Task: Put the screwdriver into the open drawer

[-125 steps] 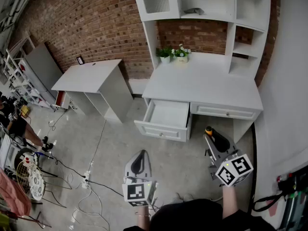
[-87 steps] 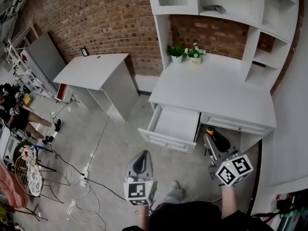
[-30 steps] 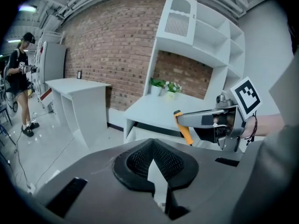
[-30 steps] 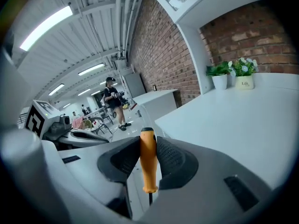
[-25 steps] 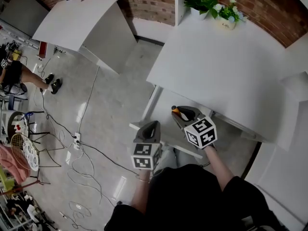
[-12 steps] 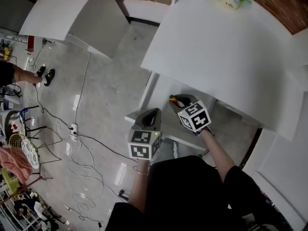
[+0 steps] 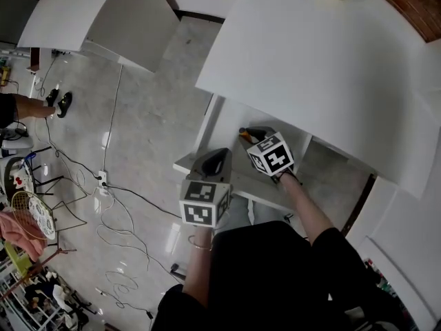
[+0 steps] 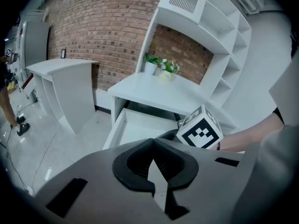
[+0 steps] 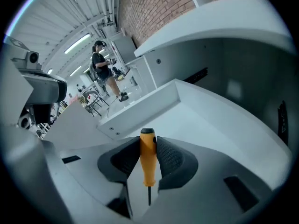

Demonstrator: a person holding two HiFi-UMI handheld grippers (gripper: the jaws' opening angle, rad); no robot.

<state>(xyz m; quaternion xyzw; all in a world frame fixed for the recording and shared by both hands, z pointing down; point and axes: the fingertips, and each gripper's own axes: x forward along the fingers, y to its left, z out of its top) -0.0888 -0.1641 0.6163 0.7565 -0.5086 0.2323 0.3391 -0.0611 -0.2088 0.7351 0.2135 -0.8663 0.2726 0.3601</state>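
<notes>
The right gripper (image 9: pixel 148 146) clamps its ribbed black pads on the screwdriver (image 9: pixel 147 160) (smooth orange handle, thin dark shaft), which hangs over the floor of the flat, white open drawer (image 9: pixel 154 101). The left gripper (image 8: pixel 153 146) is closed and empty, just in front of the drawer. Since a second ago the right gripper has sunk toward the drawer. In the head view its marker cube (image 7: pixel 270 154) hides most of the screwdriver.
</notes>
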